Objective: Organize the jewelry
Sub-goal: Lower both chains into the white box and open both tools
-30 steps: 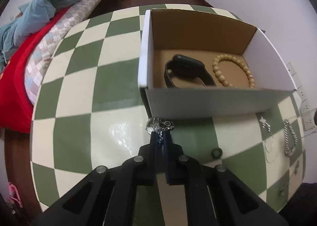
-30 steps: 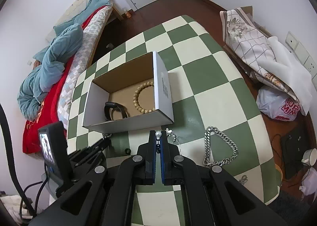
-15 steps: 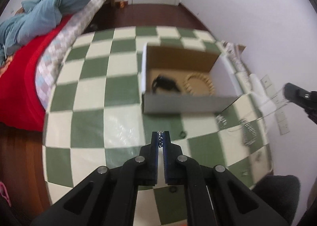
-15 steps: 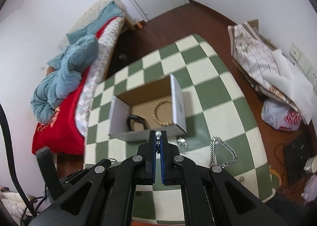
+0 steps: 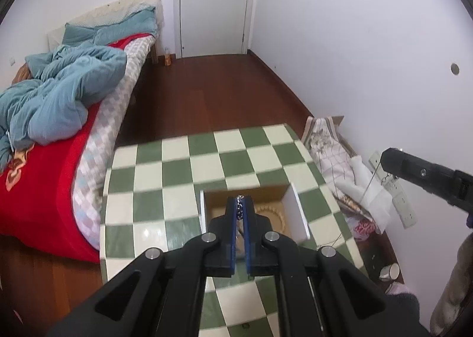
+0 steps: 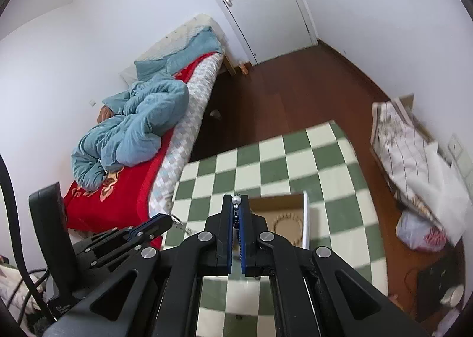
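Note:
My left gripper (image 5: 241,200) is shut on one end of a thin silver necklace (image 5: 240,204), high above the green-checked table (image 5: 177,171). My right gripper (image 6: 236,200) is shut on the other end, with a small pearl (image 6: 236,198) at its tips. From the right gripper (image 5: 385,159), at the right of the left wrist view, the fine chain (image 5: 368,186) hangs down. The left gripper (image 6: 170,218) shows low on the left in the right wrist view. Below stands the white box (image 5: 297,212) with a beaded bracelet (image 5: 279,212) inside. My fingers hide the rest of its floor.
A bed with a teal quilt (image 5: 59,91) and a red cover (image 5: 44,183) runs along the table's left side. Dark wood floor leads to a white door (image 5: 212,3). By the right wall lie a cloth-covered box (image 5: 328,142), a plastic bag (image 6: 419,233) and a cup (image 5: 390,272).
Both grippers have risen well above the table, each still shut on its end of the necklace. The table and box now look small and sit lower in both views.

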{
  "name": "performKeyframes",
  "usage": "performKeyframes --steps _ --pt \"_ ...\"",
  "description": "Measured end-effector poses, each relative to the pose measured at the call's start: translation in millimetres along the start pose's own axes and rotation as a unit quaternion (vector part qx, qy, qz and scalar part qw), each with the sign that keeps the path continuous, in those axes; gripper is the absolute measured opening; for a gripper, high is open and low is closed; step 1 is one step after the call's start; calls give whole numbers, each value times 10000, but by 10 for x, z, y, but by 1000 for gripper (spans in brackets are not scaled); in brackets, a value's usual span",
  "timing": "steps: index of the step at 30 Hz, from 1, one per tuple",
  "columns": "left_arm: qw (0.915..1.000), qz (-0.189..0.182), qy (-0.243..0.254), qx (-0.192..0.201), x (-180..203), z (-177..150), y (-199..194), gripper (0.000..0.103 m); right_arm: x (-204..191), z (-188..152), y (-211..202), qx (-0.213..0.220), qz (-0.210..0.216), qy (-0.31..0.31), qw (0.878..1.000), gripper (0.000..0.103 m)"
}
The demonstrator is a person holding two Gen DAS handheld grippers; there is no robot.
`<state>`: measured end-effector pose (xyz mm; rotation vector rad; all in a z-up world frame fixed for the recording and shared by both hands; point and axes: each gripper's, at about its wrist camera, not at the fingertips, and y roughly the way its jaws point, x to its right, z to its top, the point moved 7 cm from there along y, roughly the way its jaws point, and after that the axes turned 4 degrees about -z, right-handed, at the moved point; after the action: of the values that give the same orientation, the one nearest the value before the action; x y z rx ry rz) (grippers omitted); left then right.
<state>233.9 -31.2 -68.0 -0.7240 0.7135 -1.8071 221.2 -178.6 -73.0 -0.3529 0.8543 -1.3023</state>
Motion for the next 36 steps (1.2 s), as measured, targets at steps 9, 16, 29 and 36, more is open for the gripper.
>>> performKeyframes --steps 9,16,29,36 --pt "9978 -119 -359 -545 -209 241 578 2 -129 355 410 -154 -157 -201 9996 3" --pt "9862 -438 -904 -1318 -329 79 1159 2 94 227 1083 -806 -519 -214 9952 3" --pt "9797 353 -832 -1791 -394 14 1475 83 700 -371 1916 -2419 -1391 -356 9596 87" --pt "9818 1009 -604 -1490 -569 -78 1389 103 850 -710 1956 -2593 -1936 -556 9446 102"
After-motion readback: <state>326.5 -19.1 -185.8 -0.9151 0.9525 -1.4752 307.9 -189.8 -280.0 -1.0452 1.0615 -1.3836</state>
